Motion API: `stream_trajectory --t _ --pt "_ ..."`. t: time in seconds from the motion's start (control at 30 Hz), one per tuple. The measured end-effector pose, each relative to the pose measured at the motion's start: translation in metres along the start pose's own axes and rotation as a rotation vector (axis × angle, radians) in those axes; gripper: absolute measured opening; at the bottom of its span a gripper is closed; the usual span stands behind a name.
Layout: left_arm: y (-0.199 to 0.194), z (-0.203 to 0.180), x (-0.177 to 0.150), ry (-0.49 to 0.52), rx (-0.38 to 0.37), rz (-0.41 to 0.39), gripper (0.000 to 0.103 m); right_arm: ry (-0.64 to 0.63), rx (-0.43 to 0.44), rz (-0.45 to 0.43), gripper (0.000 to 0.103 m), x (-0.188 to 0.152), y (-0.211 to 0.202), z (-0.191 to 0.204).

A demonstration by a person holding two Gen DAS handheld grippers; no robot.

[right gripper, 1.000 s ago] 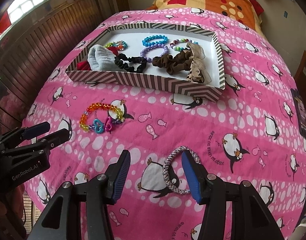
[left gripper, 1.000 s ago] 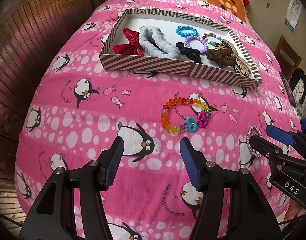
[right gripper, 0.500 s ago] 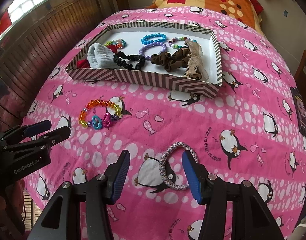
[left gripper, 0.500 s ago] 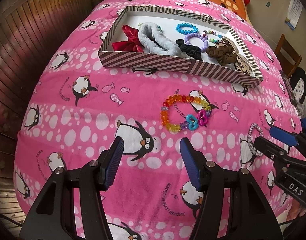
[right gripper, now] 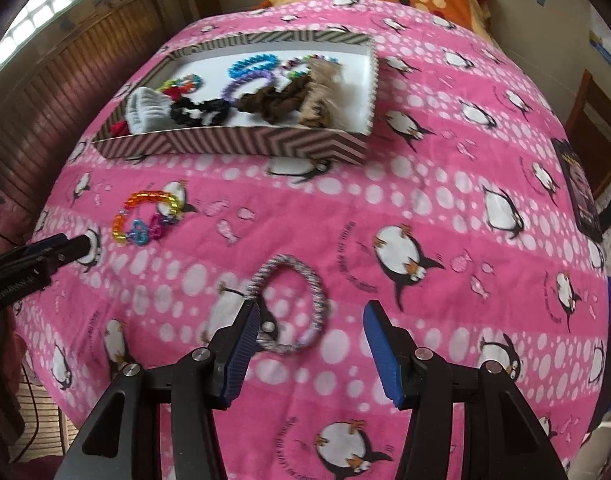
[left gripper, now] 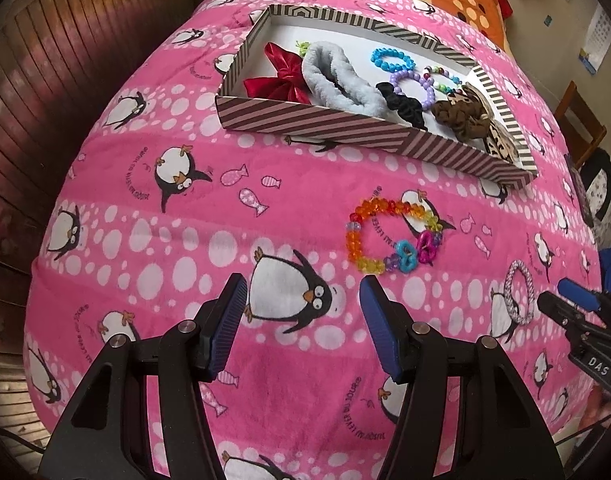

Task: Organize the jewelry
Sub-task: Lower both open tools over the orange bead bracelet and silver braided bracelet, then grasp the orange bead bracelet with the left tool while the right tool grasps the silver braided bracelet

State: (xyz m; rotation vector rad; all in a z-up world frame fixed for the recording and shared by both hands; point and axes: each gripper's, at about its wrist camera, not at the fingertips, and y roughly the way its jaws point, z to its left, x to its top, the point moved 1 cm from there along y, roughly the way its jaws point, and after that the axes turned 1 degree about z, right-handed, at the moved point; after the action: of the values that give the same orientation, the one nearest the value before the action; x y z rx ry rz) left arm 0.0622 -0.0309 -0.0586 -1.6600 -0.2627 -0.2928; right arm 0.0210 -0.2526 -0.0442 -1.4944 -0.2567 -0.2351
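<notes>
Jewelry laid out on a pink blanket (left gripper: 265, 152) printed with penguins, fish and white dots. I see two loose pieces. First, a bead bracelet (left gripper: 389, 236): a ring of clear faceted beads running orange, yellow and purple, with a turquoise and a magenta charm side by side on its near edge. It lies flat between the box and my left gripper (left gripper: 303, 320), just ahead of the right-hand finger and apart from it. Second, a braided band (right gripper: 291, 308): a closed loop of woven cord speckled grey, white and pale pink, lying flat over a printed penguin.

My right gripper (right gripper: 311, 340) points steeply down at the band; its jaws stand apart, and the band's near left arc sits against or just behind the left fingertip, the rest of the loop in the gap. I cannot tell whether that finger touches it. My left gripper's jaws are wide apart over bare blanket, with nothing between them.

Beyond both pieces sits a shallow striped box (left gripper: 345, 128) with a white floor. It holds a red bow (left gripper: 281, 78), a grey fluffy scrunchie (left gripper: 337, 80), a black scrunchie (left gripper: 401, 104), a blue bead bracelet (left gripper: 391, 58), a lilac bead bracelet (left gripper: 415, 84), a brown scrunchie (left gripper: 459, 118) and a leopard-print piece at the right end.
</notes>
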Motion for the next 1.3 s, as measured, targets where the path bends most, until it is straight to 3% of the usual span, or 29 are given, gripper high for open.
stream_trajectory --t 0.53,0.7,0.77,0.8,0.87,0.93,1.3 --pt "0.031 -0.014 0.026 0.013 -0.001 0.044 0.059 0.004 0.004 0.019 0.051 0.004 0.029 -0.009" --pt "0.043 -0.023 0.033 0.044 0.016 0.041 0.059 0.000 0.012 0.015 0.034 0.007 0.036 -0.011" --pt "0.044 -0.025 0.033 0.050 0.011 0.023 0.058 -0.009 0.006 0.003 0.022 0.006 0.038 -0.012" --pt "0.044 -0.026 0.033 0.054 0.006 0.015 0.054 -0.013 0.005 -0.002 0.018 0.006 0.037 -0.012" --pt "0.044 -0.027 0.033 0.070 0.019 -0.003 0.022 -0.019 0.009 -0.007 0.006 0.006 0.036 -0.012" --pt "0.044 -0.025 0.036 0.076 -0.006 0.003 0.008 -0.029 0.005 -0.016 0.006 0.007 0.033 -0.010" --pt "0.013 -0.029 0.037 0.104 -0.045 -0.043 0.008 -0.045 0.033 -0.076 0.006 0.020 0.004 0.006"
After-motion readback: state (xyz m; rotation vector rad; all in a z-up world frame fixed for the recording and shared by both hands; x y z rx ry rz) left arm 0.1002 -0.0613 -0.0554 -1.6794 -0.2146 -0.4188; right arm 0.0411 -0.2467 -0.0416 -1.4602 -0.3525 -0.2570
